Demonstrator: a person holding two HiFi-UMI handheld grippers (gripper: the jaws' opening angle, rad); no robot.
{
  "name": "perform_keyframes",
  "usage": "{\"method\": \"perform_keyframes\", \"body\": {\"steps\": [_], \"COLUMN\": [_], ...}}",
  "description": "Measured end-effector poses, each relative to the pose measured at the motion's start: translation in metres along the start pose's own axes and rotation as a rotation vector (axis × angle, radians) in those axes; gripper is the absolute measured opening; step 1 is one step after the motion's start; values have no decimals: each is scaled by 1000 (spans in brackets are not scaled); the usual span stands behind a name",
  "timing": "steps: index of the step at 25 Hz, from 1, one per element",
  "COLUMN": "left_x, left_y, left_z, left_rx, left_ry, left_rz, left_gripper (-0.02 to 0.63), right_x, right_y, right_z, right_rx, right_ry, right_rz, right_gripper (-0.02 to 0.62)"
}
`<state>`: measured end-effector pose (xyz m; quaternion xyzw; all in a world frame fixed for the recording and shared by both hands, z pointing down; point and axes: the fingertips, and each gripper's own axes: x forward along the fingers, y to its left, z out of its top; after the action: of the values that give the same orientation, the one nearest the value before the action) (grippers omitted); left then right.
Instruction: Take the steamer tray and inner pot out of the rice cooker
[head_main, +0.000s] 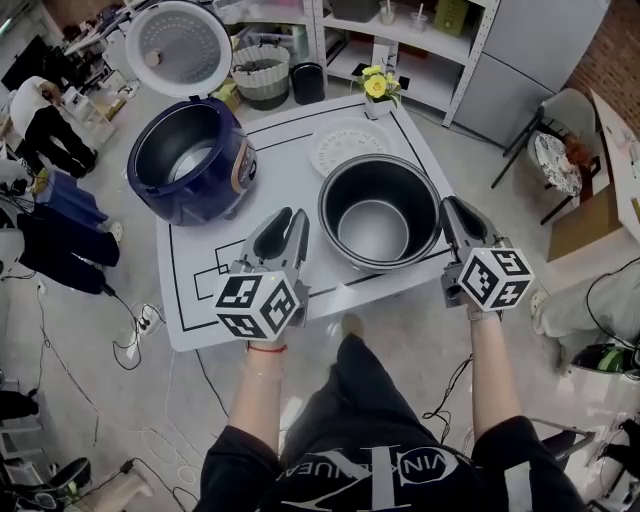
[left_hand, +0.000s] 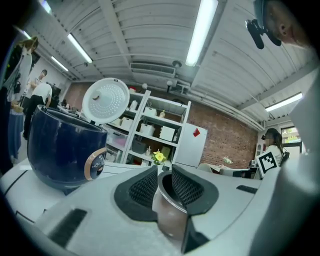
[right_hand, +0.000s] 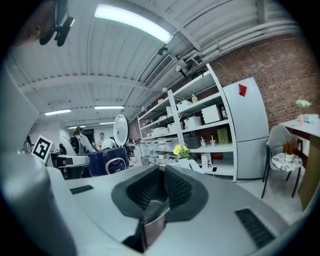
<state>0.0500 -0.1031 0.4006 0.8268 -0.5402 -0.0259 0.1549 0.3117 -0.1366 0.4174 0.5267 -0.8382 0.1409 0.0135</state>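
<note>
The dark metal inner pot (head_main: 375, 232) is out of the cooker, over the white table (head_main: 285, 180) to the right of the blue rice cooker (head_main: 190, 160). My left gripper (head_main: 291, 216) is shut on the pot's left rim; the rim (left_hand: 169, 212) runs between its ribbed pads. On the opposite side, my right gripper (head_main: 447, 206) is shut on the right rim, and that rim (right_hand: 154, 220) sits between its pads. The white perforated steamer tray (head_main: 346, 148) lies flat on the table just behind the pot. The cooker's lid (head_main: 178, 36) stands open and its cavity is empty.
A small vase of yellow flowers (head_main: 377, 90) stands at the table's far edge. Behind the table are shelves with a basket (head_main: 261, 72). Cables trail across the floor at the left, people stand at the far left, and a chair (head_main: 556, 150) is at the right.
</note>
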Motion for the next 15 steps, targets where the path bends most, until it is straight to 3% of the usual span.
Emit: {"method": "perform_keyframes", "body": {"steps": [15], "left_x": [-47], "left_y": [-21], "left_z": [60], "left_rx": [148], "left_ry": [-118], "left_rz": [0], "left_gripper": [31], "right_x": [-41], "right_y": [65], "right_z": [53], "right_rx": [-54], "right_ry": [-101], "right_rz": [158], "right_gripper": [-2]}}
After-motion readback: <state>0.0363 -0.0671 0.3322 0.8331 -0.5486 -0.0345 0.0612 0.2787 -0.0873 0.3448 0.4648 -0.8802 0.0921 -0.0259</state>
